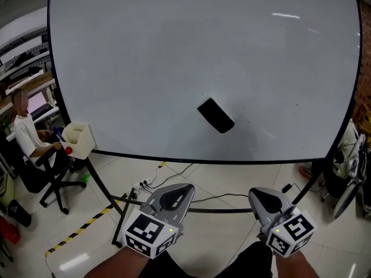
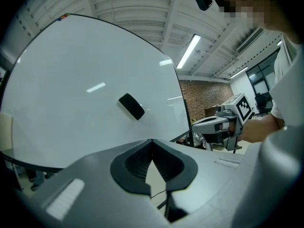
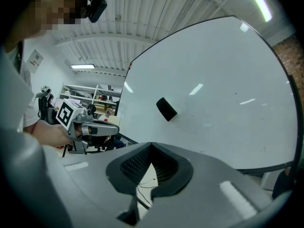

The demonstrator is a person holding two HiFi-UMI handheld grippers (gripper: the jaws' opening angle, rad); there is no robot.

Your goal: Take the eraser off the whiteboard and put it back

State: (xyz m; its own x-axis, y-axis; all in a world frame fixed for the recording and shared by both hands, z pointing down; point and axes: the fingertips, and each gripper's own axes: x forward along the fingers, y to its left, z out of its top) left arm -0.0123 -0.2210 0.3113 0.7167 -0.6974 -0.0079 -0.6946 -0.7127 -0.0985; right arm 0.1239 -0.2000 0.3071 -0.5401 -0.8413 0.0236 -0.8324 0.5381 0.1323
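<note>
I hold both claws low in front of a whiteboard [image 1: 145, 51]. The left claw [image 1: 184, 191] and right claw [image 1: 259, 197] are each clenched on nothing, well apart from the whiteboard. The black eraser [image 1: 215, 115] sticks, tilted, to its lower middle. I judge the main risk is reaching in with the jaws shut, which would knock the eraser loose onto the floor [image 1: 243, 178]. A grip on one corner could also let it twist free.
</note>
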